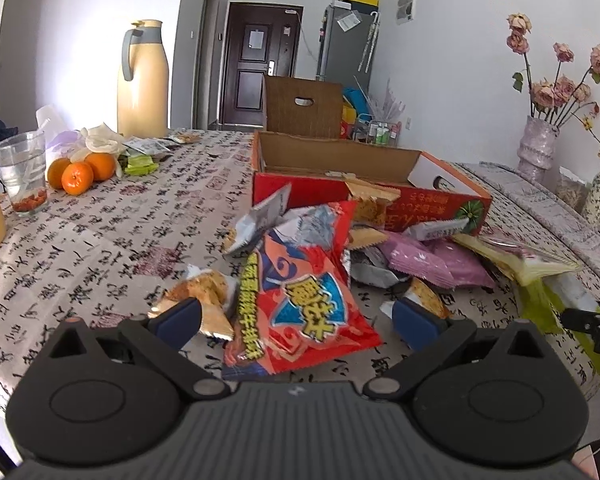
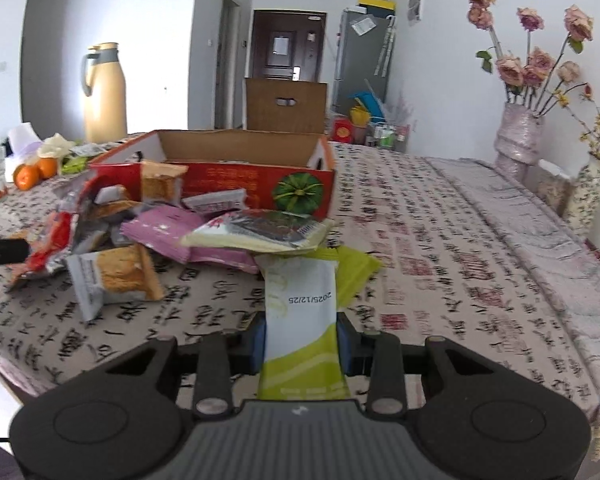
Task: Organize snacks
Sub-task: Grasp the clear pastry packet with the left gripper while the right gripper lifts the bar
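A pile of snack packets lies on the table in front of an open red cardboard box (image 1: 440, 200), also seen in the right wrist view (image 2: 228, 184). My left gripper (image 1: 296, 316) is open, its fingers on either side of a red snack bag (image 1: 304, 292). My right gripper (image 2: 302, 340) is shut on a white and green packet (image 2: 302, 320) dated 2025/12/25, which lies low over the table. Pink packets (image 2: 164, 228), a pale yellow bag (image 2: 260, 232) and biscuit packets (image 2: 116, 276) lie in the pile. The right gripper's tip shows in the left wrist view (image 1: 592, 324).
A tan thermos jug (image 1: 142, 80), a glass (image 1: 22, 172), oranges (image 1: 78, 174) and more wrappers stand at the far left. Vases of dried roses (image 2: 518, 140) stand at the right. A brown chair back (image 1: 304, 106) is behind the box.
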Motion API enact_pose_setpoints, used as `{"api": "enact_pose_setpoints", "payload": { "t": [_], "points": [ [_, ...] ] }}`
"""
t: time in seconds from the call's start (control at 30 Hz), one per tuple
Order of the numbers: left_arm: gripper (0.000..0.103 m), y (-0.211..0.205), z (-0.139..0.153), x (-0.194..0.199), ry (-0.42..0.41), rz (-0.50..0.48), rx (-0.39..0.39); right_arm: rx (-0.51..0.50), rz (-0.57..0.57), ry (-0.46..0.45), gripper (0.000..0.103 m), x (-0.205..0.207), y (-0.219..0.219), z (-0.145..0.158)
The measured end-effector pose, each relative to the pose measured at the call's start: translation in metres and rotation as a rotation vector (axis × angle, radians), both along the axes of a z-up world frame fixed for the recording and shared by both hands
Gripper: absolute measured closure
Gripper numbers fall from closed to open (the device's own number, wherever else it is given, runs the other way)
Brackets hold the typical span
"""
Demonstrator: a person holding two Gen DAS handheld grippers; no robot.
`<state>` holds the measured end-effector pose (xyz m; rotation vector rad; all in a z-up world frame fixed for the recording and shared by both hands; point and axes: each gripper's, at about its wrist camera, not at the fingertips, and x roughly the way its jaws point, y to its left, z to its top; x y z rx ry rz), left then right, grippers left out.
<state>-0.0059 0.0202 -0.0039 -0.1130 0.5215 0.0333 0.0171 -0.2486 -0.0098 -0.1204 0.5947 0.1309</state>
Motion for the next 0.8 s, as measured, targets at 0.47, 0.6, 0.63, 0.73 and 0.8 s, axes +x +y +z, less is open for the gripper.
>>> {"api": "enact_pose_setpoints", "payload": {
  "t": [0.47,0.6,0.63,0.73,0.8],
  "points": [
    [0.0,0.026,0.007,0.017,0.028,0.052,0.049,-0.014,-0.026,-0.125,0.069,-0.004,-0.004,0.036],
    [0.0,0.037,0.006,0.021,0.04,0.058,0.07,-0.009,-0.002,-0.154,0.069,-0.008,0.001,0.046],
    [0.0,0.039,0.005,0.023,0.046,0.058,0.075,-0.009,0.0,-0.154,0.069,-0.008,0.003,0.047],
    [0.0,0.044,0.001,0.028,0.065,0.052,0.081,-0.005,0.007,-0.134,0.069,-0.004,0.008,0.042],
    [0.0,0.047,-0.003,0.03,0.078,0.048,0.082,0.002,0.008,-0.118,0.069,-0.001,0.011,0.037]
  ]
}}
